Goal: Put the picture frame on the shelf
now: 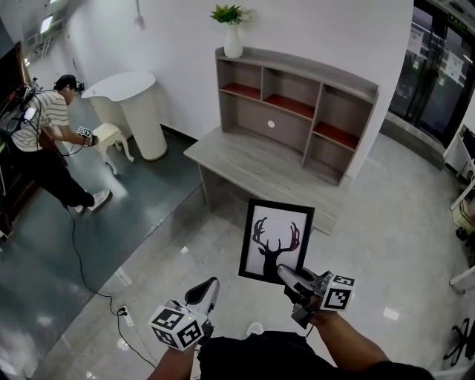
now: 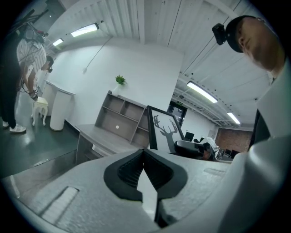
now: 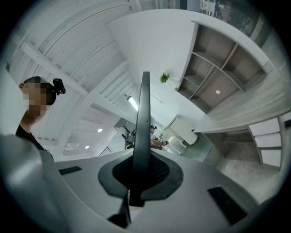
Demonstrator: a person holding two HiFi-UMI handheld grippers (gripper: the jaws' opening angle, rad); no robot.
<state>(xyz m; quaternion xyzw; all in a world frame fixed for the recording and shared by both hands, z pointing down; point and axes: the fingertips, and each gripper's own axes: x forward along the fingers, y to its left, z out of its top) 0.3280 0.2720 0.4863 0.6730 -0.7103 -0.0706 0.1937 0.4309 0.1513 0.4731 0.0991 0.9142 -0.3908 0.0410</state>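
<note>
Jaws of the right gripper (image 1: 287, 275) clamp one picture frame (image 1: 276, 241). The left gripper (image 1: 211, 288) has its jaws together, empty. One shelf (image 1: 289, 130) stands ahead.

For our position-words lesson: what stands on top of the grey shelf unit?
A white vase holding a green plant stands atop the shelf unit, at its left end. Nothing else shows there; only the spot beneath the vase is covered.
</note>
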